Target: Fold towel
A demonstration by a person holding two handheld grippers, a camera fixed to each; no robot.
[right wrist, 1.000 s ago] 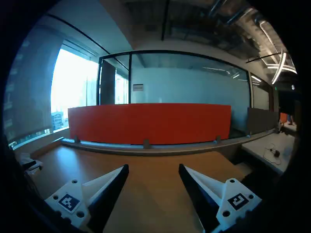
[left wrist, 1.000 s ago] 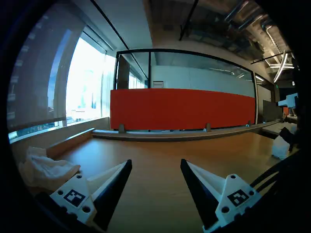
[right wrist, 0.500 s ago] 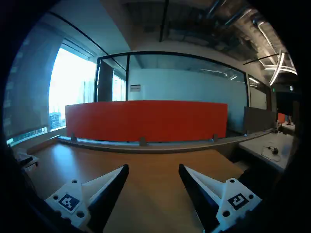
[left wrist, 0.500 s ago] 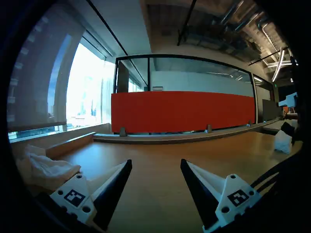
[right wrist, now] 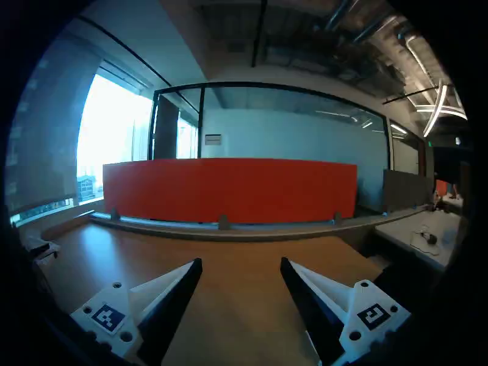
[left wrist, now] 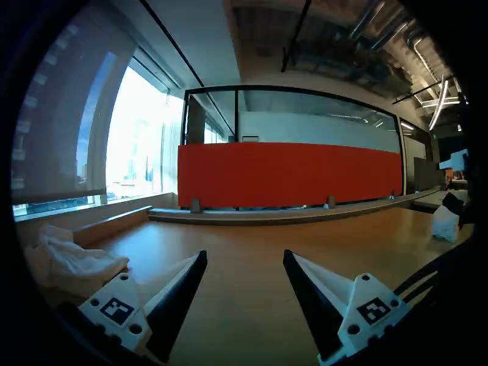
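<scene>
**Both grippers empty, towel bunched off to the left**

The left gripper (left wrist: 244, 255) and the right gripper (right wrist: 241, 262) hang over the wooden table (left wrist: 256, 238), jaws spread, nothing between them. The towel (left wrist: 73, 262) lies crumpled at the table's near left, just beside the left gripper's left finger (a heap, no clear corner showing). The likely trouble is pinching a bunched layer instead of a true corner, so the cloth lifts twisted and the fold comes out crooked.

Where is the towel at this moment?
In the left gripper view the towel lies crumpled at the far left of the wooden table, below the window ledge and to the left of the open left gripper.
</scene>
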